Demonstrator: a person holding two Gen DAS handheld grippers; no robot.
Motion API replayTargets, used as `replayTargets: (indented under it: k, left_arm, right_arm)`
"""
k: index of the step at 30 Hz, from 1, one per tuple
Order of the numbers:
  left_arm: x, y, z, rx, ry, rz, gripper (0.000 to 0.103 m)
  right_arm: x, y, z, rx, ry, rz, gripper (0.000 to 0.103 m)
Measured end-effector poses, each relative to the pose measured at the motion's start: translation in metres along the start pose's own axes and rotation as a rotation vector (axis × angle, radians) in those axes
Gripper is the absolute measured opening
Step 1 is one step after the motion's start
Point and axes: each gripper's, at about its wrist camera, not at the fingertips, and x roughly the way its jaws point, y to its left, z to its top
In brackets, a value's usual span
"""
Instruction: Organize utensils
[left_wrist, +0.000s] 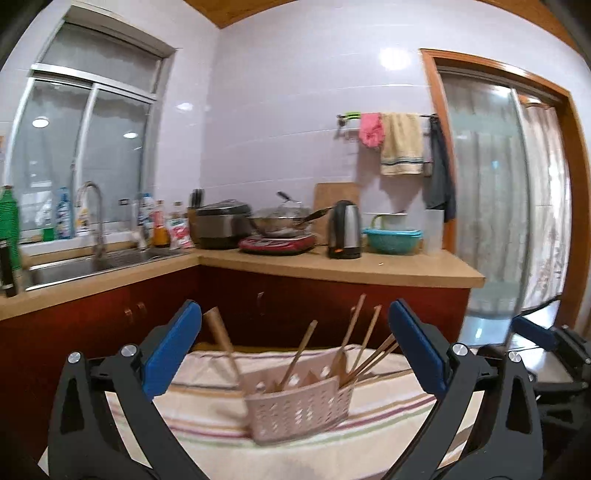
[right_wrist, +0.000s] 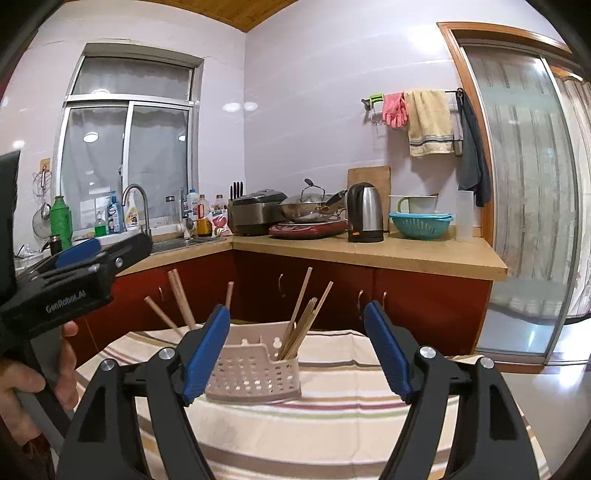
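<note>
A pink perforated utensil basket (left_wrist: 300, 408) stands on a striped cloth (left_wrist: 207, 410); it also shows in the right wrist view (right_wrist: 255, 373). Wooden chopsticks (left_wrist: 364, 343) and a wooden spatula handle (left_wrist: 221, 338) lean out of it. In the right wrist view, chopsticks (right_wrist: 303, 321) stand in its right compartment and wooden handles (right_wrist: 181, 299) rise behind its left side. My left gripper (left_wrist: 295, 347) is open and empty, hovering just in front of the basket. My right gripper (right_wrist: 297, 350) is open and empty, framing the basket. The left gripper's body (right_wrist: 74, 273) shows at the left of the right wrist view.
Behind the cloth runs an L-shaped counter (right_wrist: 369, 254) over red cabinets (right_wrist: 424, 306), with a sink (left_wrist: 92, 262), rice cooker (right_wrist: 256, 212), wok (right_wrist: 310, 208), kettle (right_wrist: 365, 212) and teal colander (right_wrist: 421, 223). A glass sliding door (right_wrist: 524, 206) is at the right.
</note>
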Motion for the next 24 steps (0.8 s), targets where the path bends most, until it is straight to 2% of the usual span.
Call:
replayTargets:
  k: [9, 24]
  left_arm:
    - [-0.066, 0.005, -0.025, 0.015, 0.051, 0.212, 0.099]
    - [-0.138, 0.009, -0.024, -0.027, 0.087, 0.251, 0.099]
  right_arm:
    - [-0.049, 0.019, -0.009, -0.019, 0.006, 0.035, 0.079]
    - [-0.104, 0.018, -0.014, -0.034, -0.029, 0.003, 0.084]
